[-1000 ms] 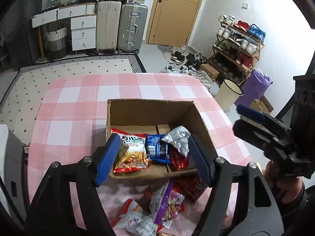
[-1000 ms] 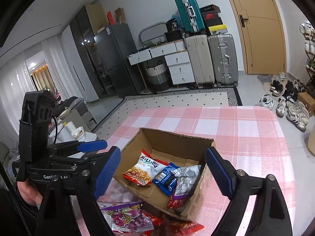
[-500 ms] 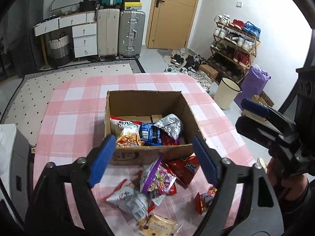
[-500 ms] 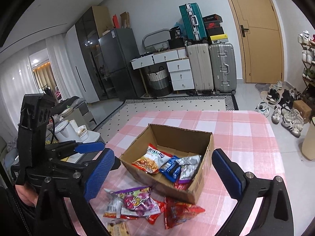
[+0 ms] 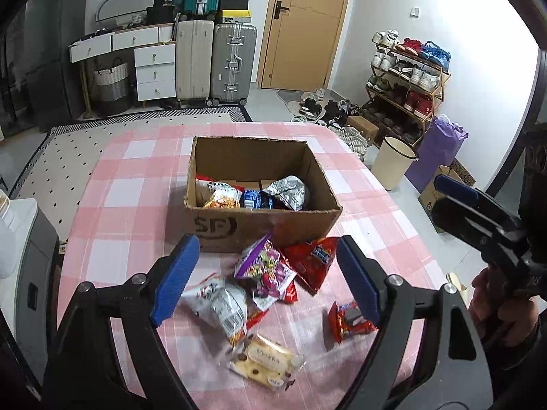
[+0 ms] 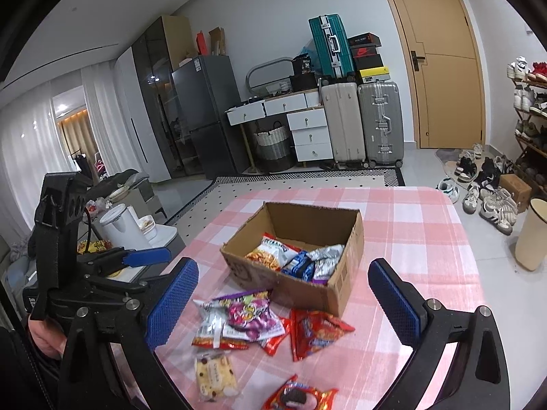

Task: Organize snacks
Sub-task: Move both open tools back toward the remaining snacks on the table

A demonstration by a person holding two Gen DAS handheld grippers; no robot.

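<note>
A home: suitcases (image 5: 214, 61) at 12 o'clock, a shoe rack (image 5: 407, 78) at 2, a fridge (image 6: 208, 116) at 10.

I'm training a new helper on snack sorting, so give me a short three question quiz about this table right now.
1. True or false: the left tool is shut on a packet.
2. Which lies nearest the open brown cardboard box? A) the pale yellow biscuit packet B) the purple candy bag C) the small red cookie packet
3. Fill in: the blue snack packet lies ____ the box.

Key:
1. False; both the left tool and the right tool are open and hold nothing.
2. B; its top sits against the box's front wall.
3. Inside, between an orange noodle-snack bag and a crinkled silver packet.
</note>
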